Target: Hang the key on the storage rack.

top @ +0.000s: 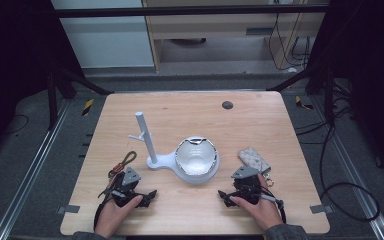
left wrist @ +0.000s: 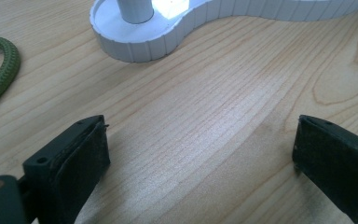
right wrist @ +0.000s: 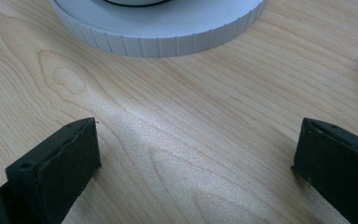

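Both my claws, left claw (top: 149,196) and right claw (top: 223,196), rest released on the counter (top: 280,150), so I should reach the left one sideways to the green cord (top: 126,161) lying just beside the white stand (top: 167,161), approaching low.

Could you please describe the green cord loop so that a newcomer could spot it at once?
Start at the white stand mid-table. Left of its upright post, just beyond the left gripper, lies the green cord loop. It alone is a braided rope; the patterned pouch lies opposite.
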